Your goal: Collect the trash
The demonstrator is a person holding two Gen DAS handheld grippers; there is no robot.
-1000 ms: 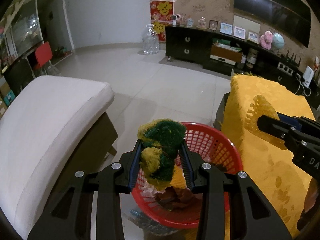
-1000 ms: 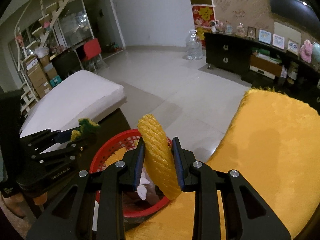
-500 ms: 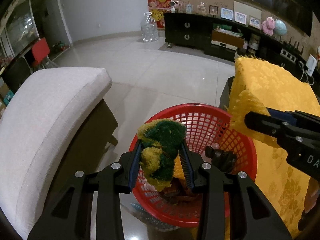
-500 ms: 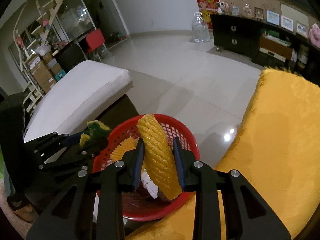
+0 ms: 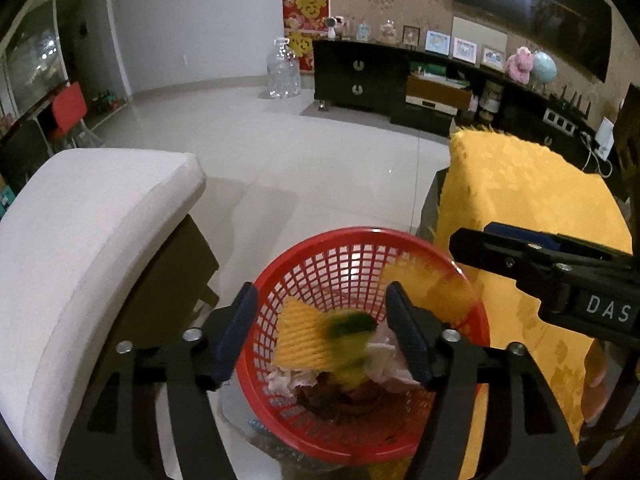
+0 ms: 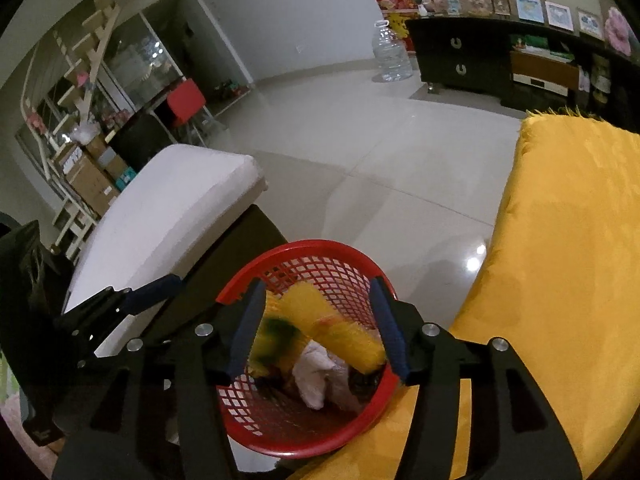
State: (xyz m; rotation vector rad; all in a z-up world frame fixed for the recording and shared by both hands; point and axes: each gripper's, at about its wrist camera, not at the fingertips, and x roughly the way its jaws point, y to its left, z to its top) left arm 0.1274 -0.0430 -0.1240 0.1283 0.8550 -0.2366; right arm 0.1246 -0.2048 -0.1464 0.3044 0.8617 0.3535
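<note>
A red mesh basket [image 5: 360, 236] [image 6: 304, 246] sits on the floor below both grippers. My left gripper [image 5: 322, 332] is over it with its jaws opening and nothing between them. A green and yellow sponge [image 5: 348, 332] [image 6: 276, 336] is a blur dropping into the basket. My right gripper [image 6: 318, 330] is opening too, and the yellow foam net [image 6: 344, 336] [image 5: 432, 284] has left its pads and lies in the basket. An older yellow net [image 5: 300, 336], crumpled white tissue [image 6: 320, 372] and dark scraps lie there as well. Each view shows the other gripper [image 5: 476, 240] [image 6: 160, 286] at the side.
A white cushioned seat [image 5: 92, 216] stands left of the basket and a seat under a yellow cloth [image 5: 532, 200] right of it. Pale floor tiles [image 5: 300, 160] stretch beyond to a dark cabinet [image 5: 360, 80] and a big clear water bottle [image 5: 284, 72].
Both grippers have opened. The sponge has left the left jaws and the yellow net the right jaws, and both are dropping into the basket. The right gripper has sunk slightly.
</note>
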